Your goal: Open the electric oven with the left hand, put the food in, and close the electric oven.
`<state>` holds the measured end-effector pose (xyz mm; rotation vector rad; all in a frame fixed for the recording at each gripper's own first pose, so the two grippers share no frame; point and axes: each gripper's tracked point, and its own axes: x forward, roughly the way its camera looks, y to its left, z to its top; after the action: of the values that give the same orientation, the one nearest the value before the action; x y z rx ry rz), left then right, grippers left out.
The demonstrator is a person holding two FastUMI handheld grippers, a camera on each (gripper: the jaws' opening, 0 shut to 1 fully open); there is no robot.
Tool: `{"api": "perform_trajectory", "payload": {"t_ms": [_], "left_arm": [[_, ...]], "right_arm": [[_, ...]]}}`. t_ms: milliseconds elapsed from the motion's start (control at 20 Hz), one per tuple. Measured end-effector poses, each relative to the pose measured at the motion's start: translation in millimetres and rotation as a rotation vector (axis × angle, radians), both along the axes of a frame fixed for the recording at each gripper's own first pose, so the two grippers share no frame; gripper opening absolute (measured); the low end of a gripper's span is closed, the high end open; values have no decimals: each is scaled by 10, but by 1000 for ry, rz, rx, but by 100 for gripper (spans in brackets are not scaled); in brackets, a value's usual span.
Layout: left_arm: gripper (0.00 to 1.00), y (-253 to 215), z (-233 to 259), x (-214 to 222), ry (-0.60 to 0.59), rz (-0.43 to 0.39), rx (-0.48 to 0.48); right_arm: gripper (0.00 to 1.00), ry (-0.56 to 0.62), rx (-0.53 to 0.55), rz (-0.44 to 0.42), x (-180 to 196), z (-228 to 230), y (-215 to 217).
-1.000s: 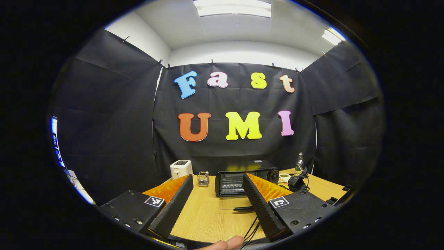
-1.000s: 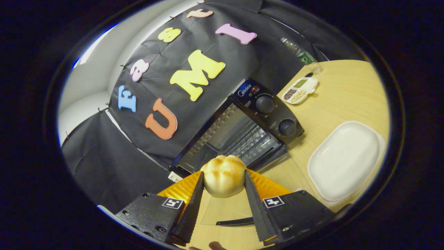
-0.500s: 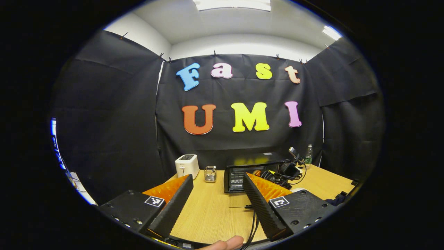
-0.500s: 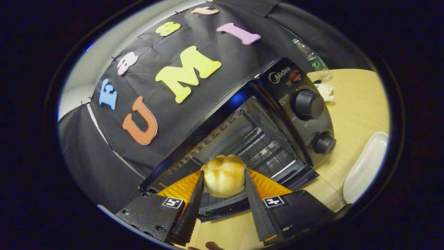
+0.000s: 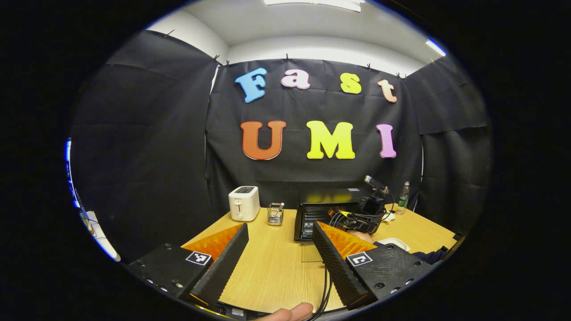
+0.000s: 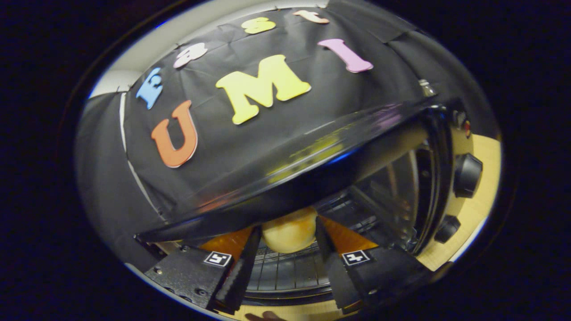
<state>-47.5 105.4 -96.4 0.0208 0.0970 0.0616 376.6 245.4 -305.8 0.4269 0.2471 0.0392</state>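
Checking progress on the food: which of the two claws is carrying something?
The right claw: its fingers clamp the bread roll at the mouth of the oven. The left claw is spread open with nothing between its fingers, above the table.

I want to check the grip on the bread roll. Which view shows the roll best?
The right gripper view: the bread roll sits close up between the right gripper fingers, entering the oven above its rack. In the left gripper view the oven is far off and the roll cannot be made out.
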Motion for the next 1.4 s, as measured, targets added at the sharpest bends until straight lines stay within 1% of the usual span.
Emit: {"api": "perform_trajectory", "payload": {"t_ms": [50,100,200,250,350,450,750,850,950,1100,1150,1250,1350,1400], "left_arm": [[94,5,-6,6,-1,0,-7],[94,22,-4,4,-2,3,-11],[94,36,26,-39,-4,16,-7],[94,41,46,-65,-10,21,-3],[94,6,75,-124,-16,25,4],[94,-46,99,-196,-18,25,5],[94,-177,99,-349,-14,27,-20],[94,-214,38,-349,0,29,-23],[94,-251,-55,-334,31,30,-37],[94,-337,-150,-293,55,28,-47],[94,-376,-181,-264,60,24,-44],[94,-445,-305,-198,85,20,-36],[94,-498,-482,-148,123,24,-31],[94,-574,-559,-118,141,11,-32]], "right_arm": [[83,-14,-24,17,-44,22,34],[89,-30,-52,3,-113,69,-2],[93,-65,-90,6,-258,214,15],[96,-64,-107,17,-342,236,50],[96,-64,-122,34,-563,300,69],[96,-73,-113,47,-823,415,57],[96,-142,-100,34,-1623,875,-217],[96,-193,-121,30,-1900,1024,-332],[96,-224,-143,43,-2149,1170,-410],[96,-219,-106,113,-2530,1305,-500],[96,-229,-86,124,-2622,1393,-566],[95,-255,-83,123,-2810,1584,-744],[95,-277,-125,105,-2971,1722,-945],[95,-286,-152,101,-3054,1781,-1027]]}}
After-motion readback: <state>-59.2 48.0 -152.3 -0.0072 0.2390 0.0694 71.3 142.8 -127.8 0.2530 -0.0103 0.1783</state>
